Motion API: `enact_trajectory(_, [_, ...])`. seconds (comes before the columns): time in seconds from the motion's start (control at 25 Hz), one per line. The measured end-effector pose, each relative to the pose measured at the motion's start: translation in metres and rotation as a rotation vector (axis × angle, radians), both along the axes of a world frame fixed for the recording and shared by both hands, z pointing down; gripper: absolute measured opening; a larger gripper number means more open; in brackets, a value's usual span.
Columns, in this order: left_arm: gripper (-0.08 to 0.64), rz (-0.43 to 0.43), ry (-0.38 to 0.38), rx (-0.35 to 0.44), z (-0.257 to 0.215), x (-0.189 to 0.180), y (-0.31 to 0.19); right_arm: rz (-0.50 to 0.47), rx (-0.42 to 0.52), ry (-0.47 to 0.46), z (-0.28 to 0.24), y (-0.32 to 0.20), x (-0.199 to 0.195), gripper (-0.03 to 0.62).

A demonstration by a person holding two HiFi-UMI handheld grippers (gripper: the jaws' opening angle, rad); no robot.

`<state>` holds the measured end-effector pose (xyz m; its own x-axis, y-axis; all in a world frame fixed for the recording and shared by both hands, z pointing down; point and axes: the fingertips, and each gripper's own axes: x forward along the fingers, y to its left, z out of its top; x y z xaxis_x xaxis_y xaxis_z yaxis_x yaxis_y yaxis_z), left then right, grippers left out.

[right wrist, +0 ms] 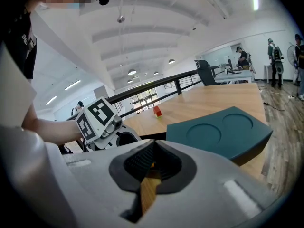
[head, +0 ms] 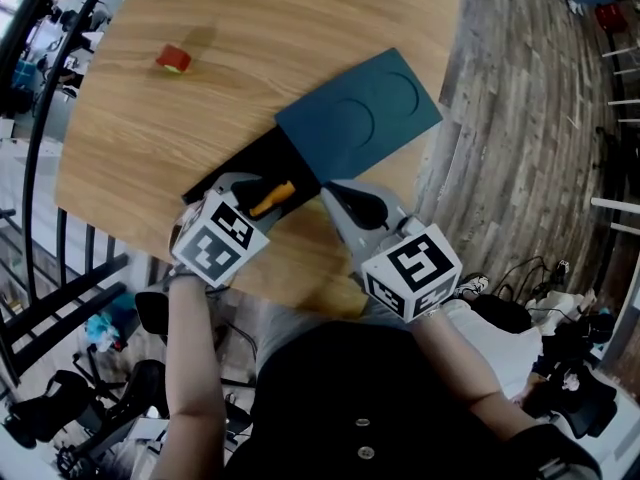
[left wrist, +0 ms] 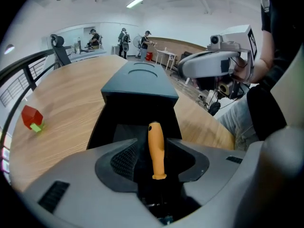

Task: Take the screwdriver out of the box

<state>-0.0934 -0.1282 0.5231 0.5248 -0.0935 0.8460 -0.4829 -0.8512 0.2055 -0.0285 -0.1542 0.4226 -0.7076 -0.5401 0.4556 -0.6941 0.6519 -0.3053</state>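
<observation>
Round wooden table (head: pixel 250 28), plank floor (head: pixel 520 118), teal-lidded box (head: pixel 360 118), red block (head: pixel 173 59)

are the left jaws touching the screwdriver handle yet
Apart. The left gripper view shows the left gripper with its jaws open around the orange screwdriver handle, with a dark gap on either side of it.

The table (head: pixel 250 28) is light wood with a fine straight grain and a smooth satin finish. The box (head: pixel 255 158) looks like matt black plastic, and its lid (head: pixel 360 113) is smooth, matt and dark teal. The screwdriver (left wrist: pixel 156 148) has a smooth orange plastic handle with a faint sheen. The left gripper (left wrist: pixel 154 151) and right gripper (right wrist: pixel 153 163) have matt grey plastic shells and black ribbed pads (left wrist: pixel 124 158). The floor (head: pixel 520 118) is weathered-looking grey-brown wood planking.
</observation>
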Motion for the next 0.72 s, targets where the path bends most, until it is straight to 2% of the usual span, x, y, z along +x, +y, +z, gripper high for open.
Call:
enact_trajectory(0.12, [0.184,0.074,-0.054,-0.017,0.01,-0.001,0.005,0.006,0.0,0.001,0.0,-0.001,0.003,-0.002])
enact_trajectory(0.32, [0.184,0.13,-0.118,-0.004,0.017,0.001,0.005,0.018,0.007,-0.001,-0.003,-0.002,0.007,-0.002])
enact_trajectory(0.44, [0.179,0.14,-0.119,-0.019,0.017,0.002,0.007,0.022,0.009,-0.001,-0.005,-0.002,0.01,-0.002])
enact_trajectory(0.52, [0.127,0.141,-0.113,-0.034,0.017,0.004,0.01,0.022,0.011,-0.001,-0.005,-0.002,0.011,-0.002])
enact_trajectory(0.72, [0.124,0.093,-0.103,-0.059,0.017,0.004,0.009,0.021,0.02,0.0,-0.008,-0.003,0.014,-0.002])
